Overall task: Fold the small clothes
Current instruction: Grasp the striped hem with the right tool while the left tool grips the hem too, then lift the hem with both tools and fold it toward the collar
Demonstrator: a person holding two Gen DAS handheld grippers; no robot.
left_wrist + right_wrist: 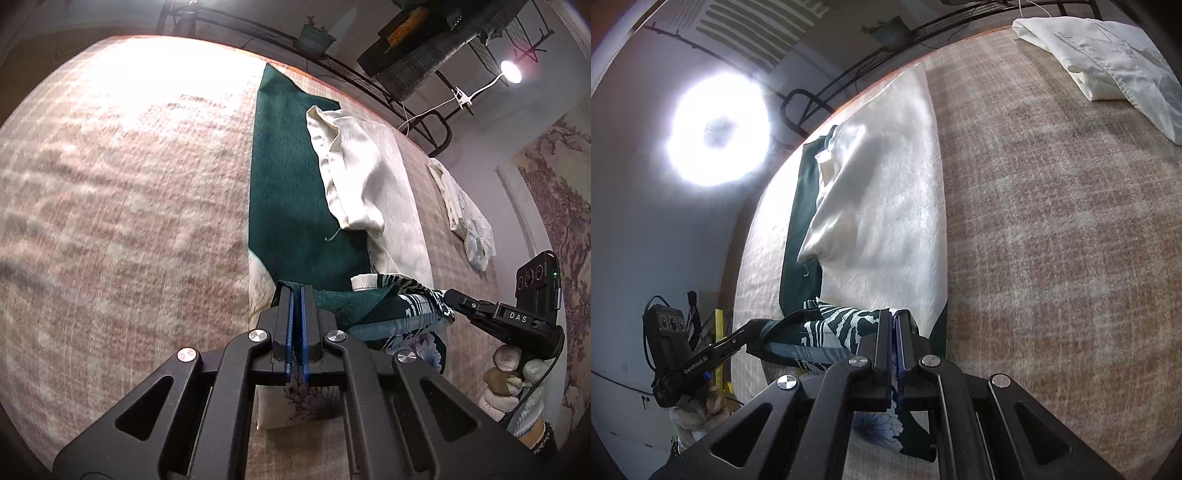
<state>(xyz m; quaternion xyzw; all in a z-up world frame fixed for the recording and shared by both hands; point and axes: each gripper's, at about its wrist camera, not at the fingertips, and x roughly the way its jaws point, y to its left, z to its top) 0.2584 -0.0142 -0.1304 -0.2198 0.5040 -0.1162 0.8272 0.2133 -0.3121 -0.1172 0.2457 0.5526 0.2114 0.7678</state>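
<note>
A dark green patterned garment [388, 314] with white and blue print is stretched between both grippers just above the bed. My left gripper [297, 291] is shut on one edge of it. My right gripper [894, 317] is shut on the other edge [834, 328]. The right gripper also shows in the left wrist view [452, 297], and the left gripper shows in the right wrist view [753, 328]. Beyond lies a green and white cloth [288, 192] with a cream garment [351, 173] crumpled on it.
The surface is a pinkish-brown checked bedspread [129, 184]. Another pale garment [469, 218] lies at the right; it also shows in the right wrist view [1108, 62]. A metal bed rail [369, 81] and a bright lamp [511, 72] stand behind.
</note>
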